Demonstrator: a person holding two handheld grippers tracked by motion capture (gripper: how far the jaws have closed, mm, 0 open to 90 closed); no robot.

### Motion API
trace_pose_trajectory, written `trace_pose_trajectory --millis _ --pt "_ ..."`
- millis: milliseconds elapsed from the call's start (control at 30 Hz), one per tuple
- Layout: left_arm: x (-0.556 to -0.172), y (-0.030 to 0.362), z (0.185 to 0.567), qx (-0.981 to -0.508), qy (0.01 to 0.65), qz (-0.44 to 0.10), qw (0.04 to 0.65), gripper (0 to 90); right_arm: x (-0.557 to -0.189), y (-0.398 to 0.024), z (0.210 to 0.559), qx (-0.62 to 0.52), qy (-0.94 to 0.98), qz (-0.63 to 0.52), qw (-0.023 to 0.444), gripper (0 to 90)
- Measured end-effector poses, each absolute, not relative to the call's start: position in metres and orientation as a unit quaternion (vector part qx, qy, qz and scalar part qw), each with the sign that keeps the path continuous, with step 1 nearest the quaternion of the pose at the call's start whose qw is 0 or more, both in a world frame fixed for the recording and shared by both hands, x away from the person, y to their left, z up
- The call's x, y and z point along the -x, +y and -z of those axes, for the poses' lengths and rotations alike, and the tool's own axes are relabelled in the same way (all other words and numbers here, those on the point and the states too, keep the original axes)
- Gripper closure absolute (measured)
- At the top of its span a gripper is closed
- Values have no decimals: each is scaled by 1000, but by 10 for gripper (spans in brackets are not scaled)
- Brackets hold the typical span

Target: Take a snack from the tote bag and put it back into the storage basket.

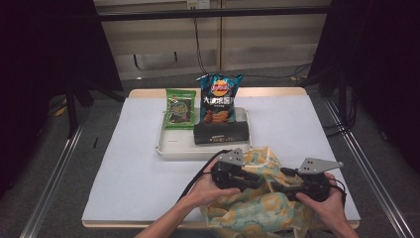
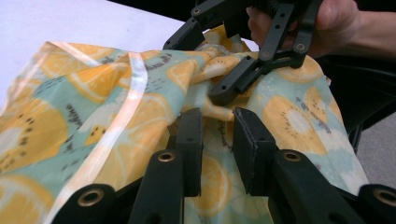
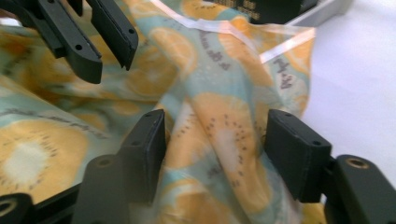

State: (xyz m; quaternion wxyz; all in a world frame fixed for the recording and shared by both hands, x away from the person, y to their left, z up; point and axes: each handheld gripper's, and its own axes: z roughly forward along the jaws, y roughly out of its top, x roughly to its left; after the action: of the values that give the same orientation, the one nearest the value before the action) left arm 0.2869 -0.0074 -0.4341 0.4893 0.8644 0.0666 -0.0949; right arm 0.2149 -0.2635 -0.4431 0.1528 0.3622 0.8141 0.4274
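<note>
We saw a table (image 1: pixel 138 148) covered in white, and on its near edge lay the largest loose thing, a bag (image 1: pixel 257 206) of thin fabric printed with orange and kiwi slices on pale green. It was crumpled in a heap between the person's two hands, partly hanging over the table's front edge.

Behind the bag sat a shallow white tray (image 1: pixel 171 148). A tall blue packet of crisps (image 1: pixel 219 99) stood upright at the tray's back, a black box (image 1: pixel 220 133) lay in front of that packet, and a smaller green snack packet (image 1: pixel 180 108) stood at the tray's left rear.

The left gripper (image 1: pixel 257 179) lay low over the left side of the bag, pointing to the right. In the left gripper view its jaws stood only a narrow gap apart, with a raised fold of the fabric (image 2: pixel 210 109) at their tips; we could not tell whether the pads pressed on it.

The right gripper (image 1: pixel 277 187) came in from the right, its tips near the left one's over the middle of the bag. In the right gripper view its jaws stood well apart, a ridge of cloth (image 3: pixel 219 135) rising between them without touching either pad.
</note>
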Motion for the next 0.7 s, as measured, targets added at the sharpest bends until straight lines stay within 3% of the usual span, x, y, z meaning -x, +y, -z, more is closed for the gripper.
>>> trace_pose_trajectory --millis 67,233,367,700 --pt "-289 -12 436 -866 67 95 486 709 -214 -268 440 -365 806 -439 155 633" --pt "-293 -22 441 -873 66 83 476 692 -212 -280 435 -382 795 -442 166 822" --pt "-296 -29 443 -877 67 68 471 689 -209 -289 433 -391 787 -443 178 870" --pt "-303 -44 443 -879 44 56 471 558 -207 -309 433 -421 773 -430 200 882"
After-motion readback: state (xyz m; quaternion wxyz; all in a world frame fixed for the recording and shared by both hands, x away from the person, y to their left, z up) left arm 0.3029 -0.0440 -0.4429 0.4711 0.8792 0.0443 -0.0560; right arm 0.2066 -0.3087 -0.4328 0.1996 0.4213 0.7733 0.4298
